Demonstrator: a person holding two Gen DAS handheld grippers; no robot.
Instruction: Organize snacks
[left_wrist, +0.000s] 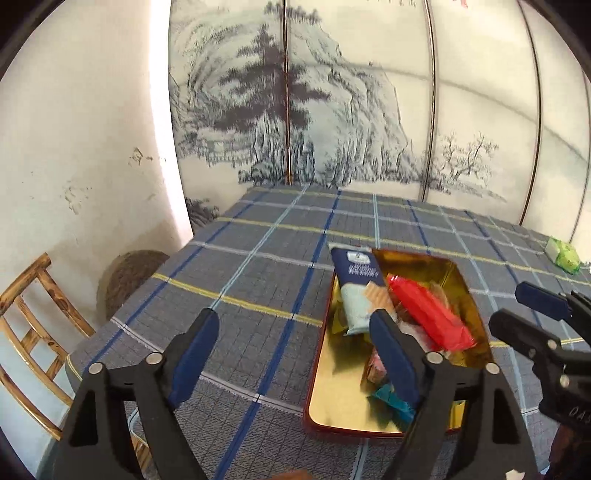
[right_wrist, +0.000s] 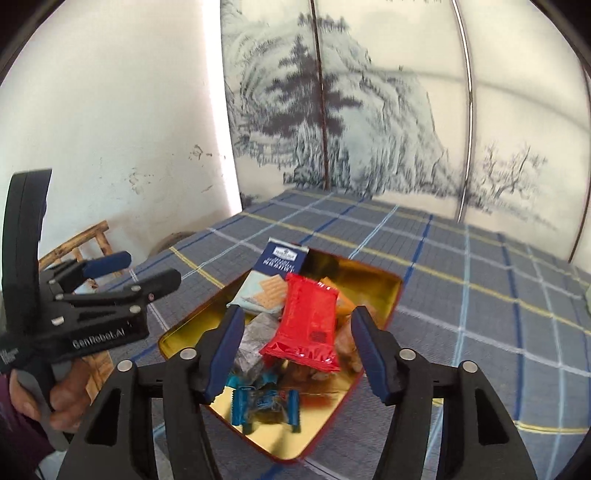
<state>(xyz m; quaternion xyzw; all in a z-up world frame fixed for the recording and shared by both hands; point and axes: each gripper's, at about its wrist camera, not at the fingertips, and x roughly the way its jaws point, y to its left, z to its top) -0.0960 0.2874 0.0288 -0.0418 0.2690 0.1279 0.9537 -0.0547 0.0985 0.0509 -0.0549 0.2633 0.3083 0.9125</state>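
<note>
A gold-lined tin (left_wrist: 334, 402) (right_wrist: 384, 286) with a red rim lies on the plaid table and holds several snacks. A red packet (left_wrist: 430, 315) (right_wrist: 308, 325) lies on top, beside a blue-and-white cracker packet (left_wrist: 356, 291) (right_wrist: 273, 277) leaning over the far rim. A teal wrapped candy (right_wrist: 264, 404) (left_wrist: 393, 400) lies near the front. My left gripper (left_wrist: 291, 354) is open and empty, above the cloth at the tin's left side. My right gripper (right_wrist: 295, 354) is open above the tin, with the red packet's near end between its fingers, apart from both.
A green packet (left_wrist: 563, 254) lies on the plaid tablecloth (left_wrist: 258, 258) at the far right. A wooden chair (left_wrist: 33, 332) stands off the table's left edge. A painted folding screen (left_wrist: 332, 110) stands behind the table. Each gripper shows in the other's view.
</note>
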